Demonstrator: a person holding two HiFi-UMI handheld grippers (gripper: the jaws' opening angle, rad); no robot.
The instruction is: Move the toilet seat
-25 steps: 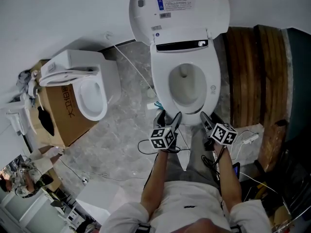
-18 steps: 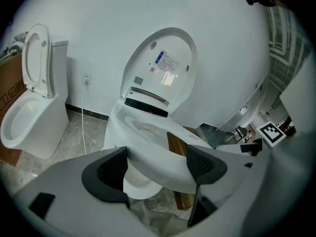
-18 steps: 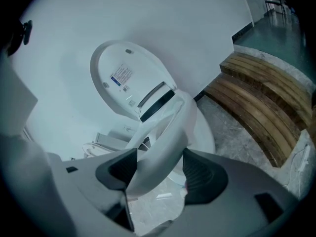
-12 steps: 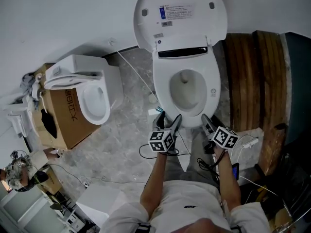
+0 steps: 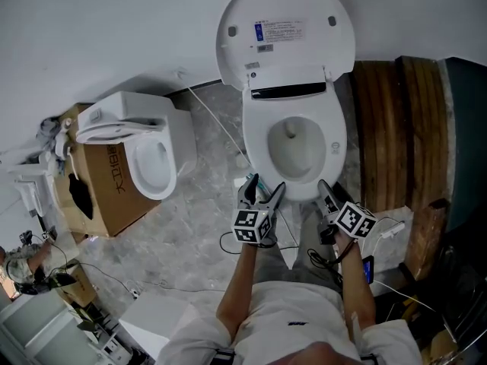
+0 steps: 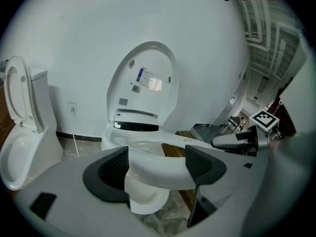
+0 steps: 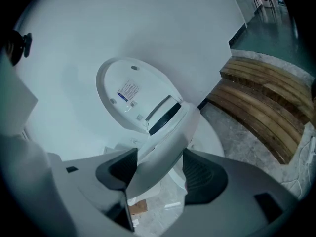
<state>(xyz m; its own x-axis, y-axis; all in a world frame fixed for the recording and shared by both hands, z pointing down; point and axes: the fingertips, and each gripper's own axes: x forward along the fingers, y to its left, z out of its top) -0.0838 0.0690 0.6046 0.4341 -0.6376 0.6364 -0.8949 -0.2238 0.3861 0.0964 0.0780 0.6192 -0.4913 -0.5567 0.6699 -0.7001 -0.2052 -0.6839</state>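
Grey stone-tiled floor (image 5: 183, 226), partly occupied.
Standing on it: white toilet (image 5: 288, 71), cardboard box (image 5: 103, 192) against a smaller toilet (image 5: 148, 162), wooden planks (image 5: 392, 135) at right; black cable (image 5: 226, 242) lying loose.

Not a lot, but: the head view has swung a bit. The toilet lid (image 5: 285, 33) used to be cut off at the top edge and now fits in whole. The second toilet (image 5: 148, 154) and the cardboard box (image 5: 103, 185) have slid slightly right and down.

Both grippers ended up a touch lower in frame, nearer the person. The left gripper (image 5: 262, 191) has rolled, so its marker cube (image 5: 253, 227) faces the camera flatter. The right gripper (image 5: 329, 195) has just been closing its fingers (image 7: 200, 174) a little, with the toilet seat (image 7: 158, 159) rim between them. Can't tell from above how far the seat came up.
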